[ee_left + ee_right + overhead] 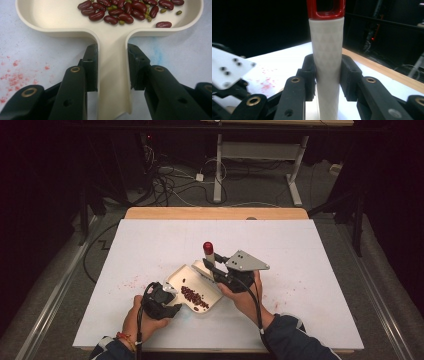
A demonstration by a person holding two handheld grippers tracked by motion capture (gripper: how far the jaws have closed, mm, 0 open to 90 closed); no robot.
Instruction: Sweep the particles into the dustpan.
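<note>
On white table, cream dustpan (113, 82), red beans (120, 11)

High view: fixed above the person's side, facing forward and down over the whole white desk (300, 270); far off, floor and cables beyond.
Left gripper view: rides the left gripper (112, 67), very near, looking down along its fingers (91, 65) at the cream dustpan (112, 50) and its beans (122, 11).
Right gripper view: rides the right gripper (327, 75), very near, facing level along the white brush handle (327, 50) toward the desk's far wooden edge.
Shared: dustpan and red stains (15, 80) on the desk appear in high and left views.
</note>
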